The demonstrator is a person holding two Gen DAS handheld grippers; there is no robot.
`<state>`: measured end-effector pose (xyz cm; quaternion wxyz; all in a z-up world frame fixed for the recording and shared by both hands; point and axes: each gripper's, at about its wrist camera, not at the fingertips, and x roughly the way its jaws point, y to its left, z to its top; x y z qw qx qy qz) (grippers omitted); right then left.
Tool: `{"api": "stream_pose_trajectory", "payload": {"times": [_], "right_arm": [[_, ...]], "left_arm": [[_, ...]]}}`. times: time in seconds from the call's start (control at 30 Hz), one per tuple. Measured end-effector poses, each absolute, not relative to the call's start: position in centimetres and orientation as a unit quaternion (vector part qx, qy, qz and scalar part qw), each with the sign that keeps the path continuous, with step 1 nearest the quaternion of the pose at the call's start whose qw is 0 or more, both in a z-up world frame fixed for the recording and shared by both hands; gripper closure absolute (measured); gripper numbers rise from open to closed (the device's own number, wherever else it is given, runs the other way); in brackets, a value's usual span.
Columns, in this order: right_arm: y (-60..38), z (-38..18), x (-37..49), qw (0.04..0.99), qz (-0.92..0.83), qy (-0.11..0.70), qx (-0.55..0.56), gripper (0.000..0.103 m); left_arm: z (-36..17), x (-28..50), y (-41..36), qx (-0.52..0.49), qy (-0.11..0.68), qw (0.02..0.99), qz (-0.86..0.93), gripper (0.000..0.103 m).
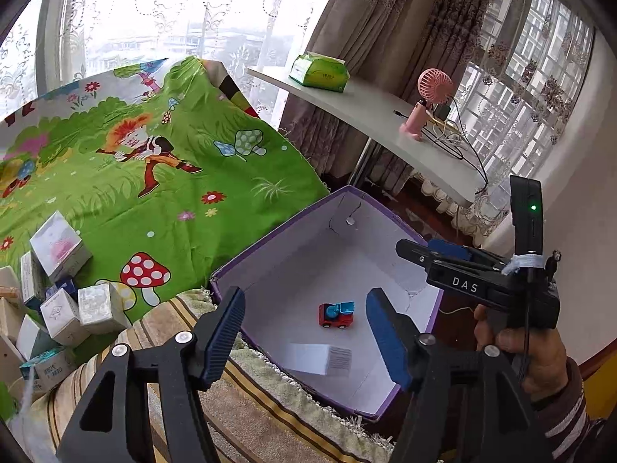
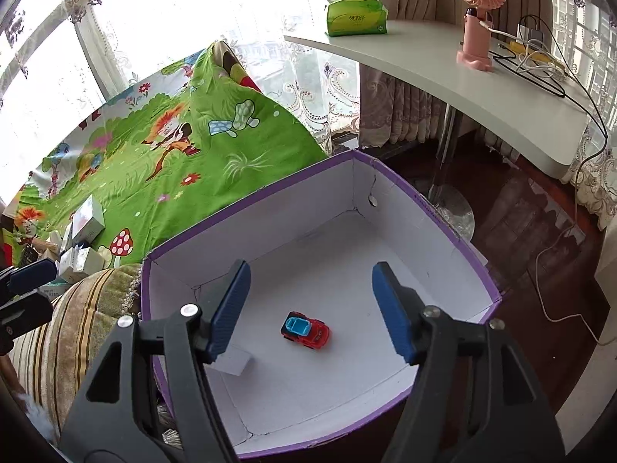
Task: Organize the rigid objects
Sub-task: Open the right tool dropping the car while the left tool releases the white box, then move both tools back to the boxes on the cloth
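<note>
1. The left gripper [image 1: 304,324] hangs over the purple box [image 1: 270,239] with its jaws wide and nothing between the pads.
2. The right gripper [image 2: 310,308] is also over the box [image 2: 246,202], jaws wide and empty.
3. A red and blue toy car [image 2: 305,331] sits on the box's white floor, apart from the walls; both views show it [image 1: 336,314].
4. A small white carton [image 1: 318,359] lies on the floor just beside the car. The left view shows its barcode end; in the right view it [image 2: 233,360] is half hidden behind the gripper's finger.
5. Only the left view shows the right gripper [image 1: 428,250] from the side, with the hand [image 1: 528,351] and striped sleeve that hold it.
6. Only the right view shows a bit of the left gripper [image 2: 27,277] at the frame's left edge.
7. A heap of small boxes [image 1: 65,297] lies on the green cartoon sheet [image 1: 173,177], well apart from the purple box; the left view gives them far more clearly than the right [image 2: 83,247].
8. A striped cushion [image 1: 270,416] touches the box's near side.
9. On the white table [image 2: 462,88] stand a pink fan [image 2: 478,11] and a green tissue pack [image 2: 354,15].
</note>
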<state>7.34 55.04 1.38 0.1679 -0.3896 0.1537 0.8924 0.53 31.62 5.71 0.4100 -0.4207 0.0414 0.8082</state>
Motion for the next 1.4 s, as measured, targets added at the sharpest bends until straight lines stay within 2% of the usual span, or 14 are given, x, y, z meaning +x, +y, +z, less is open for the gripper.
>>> {"api": "stream_pose_trajectory", "payload": {"times": [0.17, 0.23, 0.43, 0.67, 0.83, 1.4], "right_arm": [[54.1, 2.5, 7.2, 0.174, 0.898, 0.135, -0.380, 0.027], [53.7, 3.1, 7.2, 0.180, 0.901, 0.126, -0.373, 0.019], [51.4, 5.4, 7.2, 0.184, 0.920, 0.113, -0.328, 0.001], [46.6, 6.5, 5.9, 0.144, 0.937, 0.073, -0.308, 0.001], [44.1, 6.5, 4.5, 0.077, 0.937, 0.085, -0.329, 0.001], [34.5, 4.7, 0.1, -0.032, 0.915, 0.083, -0.394, 0.001]], "left_arm": [[6.1, 0.2, 29.2, -0.396, 0.002, 0.404, 0.824, 0.036], [6.3, 0.2, 28.4, -0.386, 0.003, 0.398, 0.832, 0.036], [6.4, -0.2, 25.0, -0.388, -0.005, 0.361, 0.848, 0.036], [6.6, -0.7, 19.7, -0.380, -0.012, 0.292, 0.878, 0.036], [6.9, -1.2, 15.1, -0.369, -0.022, 0.243, 0.897, 0.036], [4.9, -5.5, 3.2, -0.409, -0.066, 0.106, 0.904, 0.036]]}}
